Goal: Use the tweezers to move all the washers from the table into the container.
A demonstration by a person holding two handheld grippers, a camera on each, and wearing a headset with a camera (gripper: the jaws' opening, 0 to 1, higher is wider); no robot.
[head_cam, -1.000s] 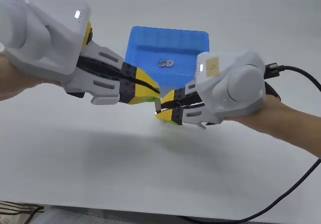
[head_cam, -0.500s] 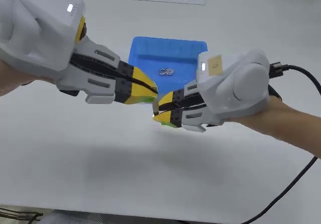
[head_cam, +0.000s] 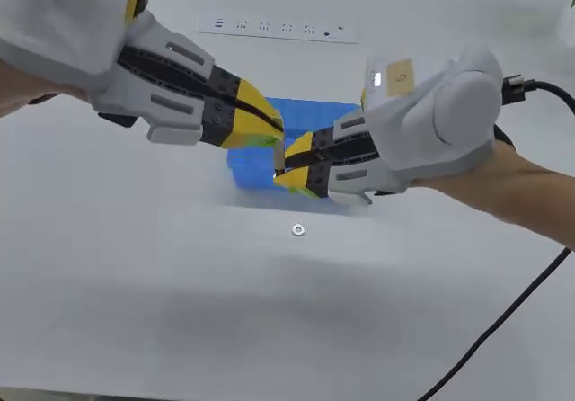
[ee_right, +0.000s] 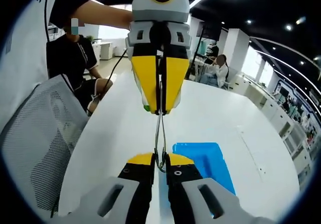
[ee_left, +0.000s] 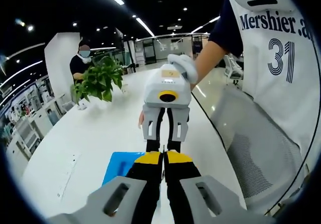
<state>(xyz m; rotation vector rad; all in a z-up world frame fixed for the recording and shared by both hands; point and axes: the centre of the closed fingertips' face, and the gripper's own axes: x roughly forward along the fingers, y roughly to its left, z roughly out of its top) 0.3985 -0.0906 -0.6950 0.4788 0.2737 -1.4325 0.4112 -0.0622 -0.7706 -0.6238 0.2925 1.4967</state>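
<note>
Gripping item: tweezers, thin metal, held at both ends. L gripper has its yellow jaws pressed together on one end. R gripper faces it tip to tip, jaws likewise pinched on the other end. In the right gripper view the two tweezer arms run nearly parallel w/ a thin slit between them and meet inside the R jaws. Whether they carry anything: cannot tell.

Washer: 1 pc, small ring, flat on the white table, apart from both grippers. It lies on the near side of the container, not touching it.

Container: blue tray, mostly hidden behind both sets of jaws. It sits left of the jaws in the left gripper view and right of them in the right gripper view.

Power strip: white, at the far edge of the table.

Chg vs 1.0 s ago:
- Headset has tilted, so the whole scene sits differently and the strip now shows in full.
- Two washers then seen inside the tray are now covered by the grippers.
- The jaws, then in front of the tray's near edge, now overlap the tray itself.
- The table washer was not seen then.
- Tip-to-tip hold on the tweezers is unchanged.
</note>
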